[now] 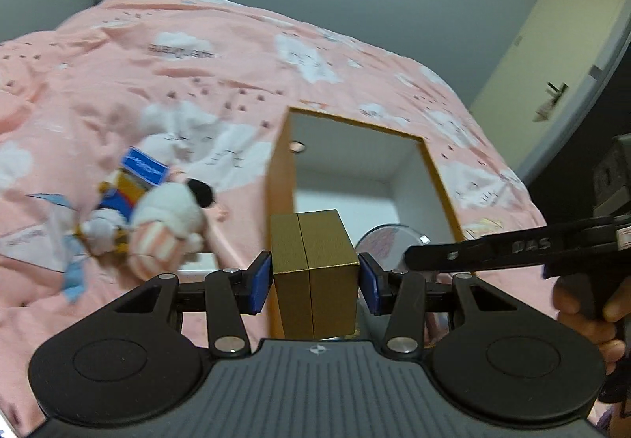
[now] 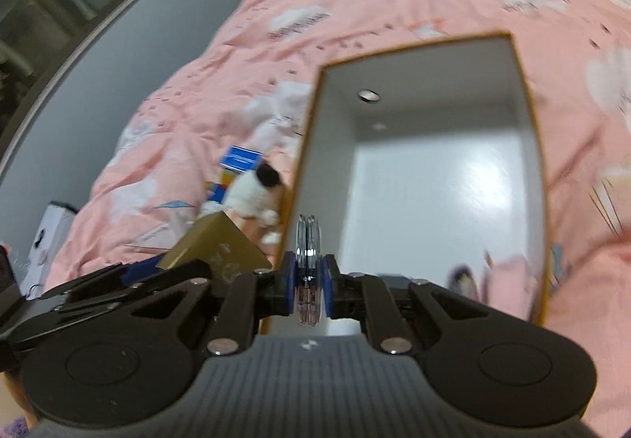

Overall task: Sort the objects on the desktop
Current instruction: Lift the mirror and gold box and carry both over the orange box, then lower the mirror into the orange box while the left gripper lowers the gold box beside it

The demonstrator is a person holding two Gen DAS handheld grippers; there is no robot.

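Blur softens much of both views, and the print on the clear round case (image 2: 308, 267) cannot be read; in the right wrist view it shows only edge-on, and in the left wrist view the right hand-held gripper (image 1: 410, 255) covers part of it. 2 hand-held grippers are at work: the left hand-held gripper (image 1: 315, 278) has its blue pads pressed on either side of 1 gold box (image 1: 315, 274), and the right hand-held gripper has its pads closed on the case's 2 flat faces. Just ahead of both lies 1 open storage box (image 2: 530, 114) with gold rim and white inside, resting on a bed (image 1: 118, 75) under a pink cloud-print cover. At the near right corner inside it, 1 small printed item (image 2: 469, 280) is too smeared to identify. Ahead and to the left of the left hand-held gripper, 1 plush toy (image 1: 169, 217) lies against 1 blue-topped carton (image 1: 142, 173), beside the storage box's outer wall.
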